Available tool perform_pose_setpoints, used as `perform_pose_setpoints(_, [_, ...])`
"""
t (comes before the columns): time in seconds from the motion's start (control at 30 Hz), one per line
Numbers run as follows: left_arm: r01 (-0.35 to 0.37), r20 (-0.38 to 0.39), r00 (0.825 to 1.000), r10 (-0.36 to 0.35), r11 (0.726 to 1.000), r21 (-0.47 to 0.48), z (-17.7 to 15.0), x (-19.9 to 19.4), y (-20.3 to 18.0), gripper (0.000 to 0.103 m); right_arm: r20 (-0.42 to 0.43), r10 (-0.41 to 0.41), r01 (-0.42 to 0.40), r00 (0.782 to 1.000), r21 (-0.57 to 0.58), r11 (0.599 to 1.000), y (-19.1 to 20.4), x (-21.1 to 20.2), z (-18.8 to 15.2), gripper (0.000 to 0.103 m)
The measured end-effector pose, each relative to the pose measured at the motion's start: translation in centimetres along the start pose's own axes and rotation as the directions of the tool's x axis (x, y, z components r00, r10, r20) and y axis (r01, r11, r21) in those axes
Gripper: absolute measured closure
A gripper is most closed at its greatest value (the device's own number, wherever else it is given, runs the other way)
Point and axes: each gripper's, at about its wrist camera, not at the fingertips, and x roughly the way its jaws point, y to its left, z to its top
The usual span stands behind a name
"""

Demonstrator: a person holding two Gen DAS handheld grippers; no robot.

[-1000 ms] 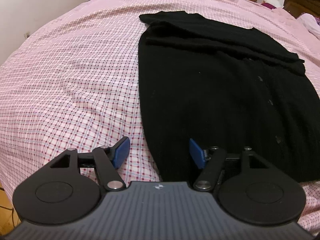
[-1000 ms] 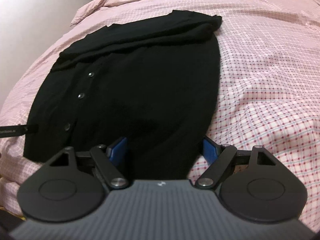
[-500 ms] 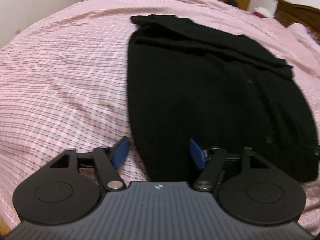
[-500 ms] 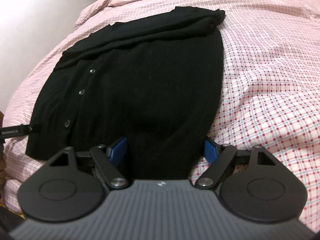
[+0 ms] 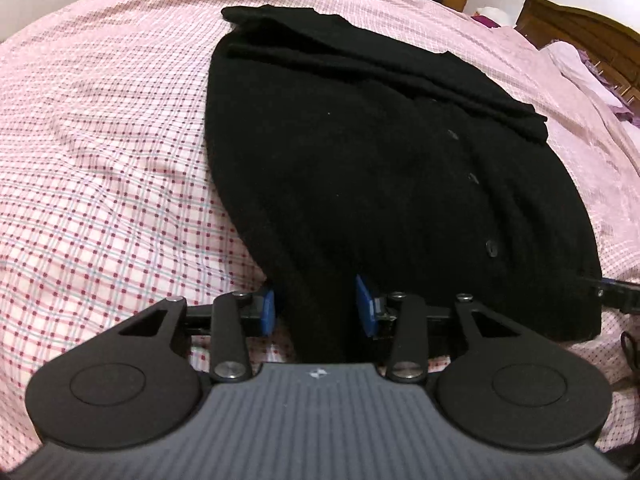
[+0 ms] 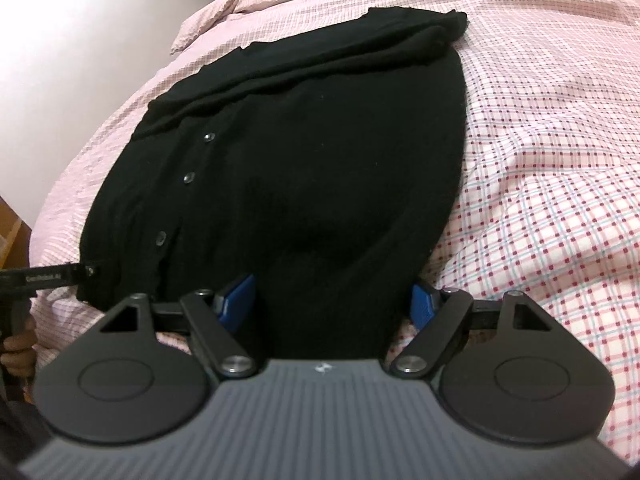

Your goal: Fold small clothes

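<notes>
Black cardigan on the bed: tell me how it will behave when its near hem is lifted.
The black cardigan is probably floppy: it lies flat, following the checked bedspread. It would likely sag between the left tongs and right tongs, both open at its hem. The knit looks thick, so likely not slippery.

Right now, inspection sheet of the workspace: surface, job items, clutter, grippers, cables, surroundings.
Surface: pink checked bedspread, lightly wrinkled.
Job's things: black cardigan lying flat, buttons up, sleeves folded across its far end.
Clutter: nothing seen near the cardigan; pale fabric heap at the far side.
Grippers: left gripper open, straddling the near left hem corner; right gripper open, straddling the near right hem corner.
Cables: nothing seen for certain.
Surroundings: wooden headboard, white wall.
</notes>
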Motion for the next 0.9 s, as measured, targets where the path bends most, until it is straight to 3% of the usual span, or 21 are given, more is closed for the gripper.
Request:
perform_pose_setpoints(0.3, [0.049,-0.030,0.998,-0.050,0.998,-0.049,0.0,0.0,1.9,0.056,0.019,-0.003,0.002,1.000,0.047,0.999,-0.6,-0.7,-0.6,0.043])
perform_pose_setpoints(0.57, [0.057,-0.038,0.997,-0.060,0.996,-0.072,0.7,0.1,2.2,0.055,-0.002,-0.009,0.009,1.000,0.059,0.998,-0.6,-0.6,-0.5,0.043])
perform_pose_setpoints(0.73, [0.052,-0.052,0.997,-0.053,0.998,-0.023,1.2,0.5,1.1,0.044,-0.011,-0.009,0.010,1.000,0.060,0.998,-0.4,-0.1,-0.3,0.043])
perform_pose_setpoints(0.83, [0.037,-0.059,0.998,-0.036,0.999,0.013,1.3,0.6,0.5,0.045,-0.002,0.008,-0.008,1.000,0.072,0.997,-0.8,-0.1,-0.2,0.043])
perform_pose_setpoints(0.87, [0.032,-0.058,0.998,-0.031,0.999,0.016,1.4,0.5,0.4,0.047,0.004,0.015,-0.016,1.000,0.073,0.997,-1.0,-0.2,-0.3,0.044])
perform_pose_setpoints(0.9, [0.032,-0.051,0.998,-0.031,0.999,0.014,1.4,0.5,0.5,0.057,0.013,0.017,-0.018,1.000,0.080,0.997,-1.2,-0.3,-0.3,0.061])
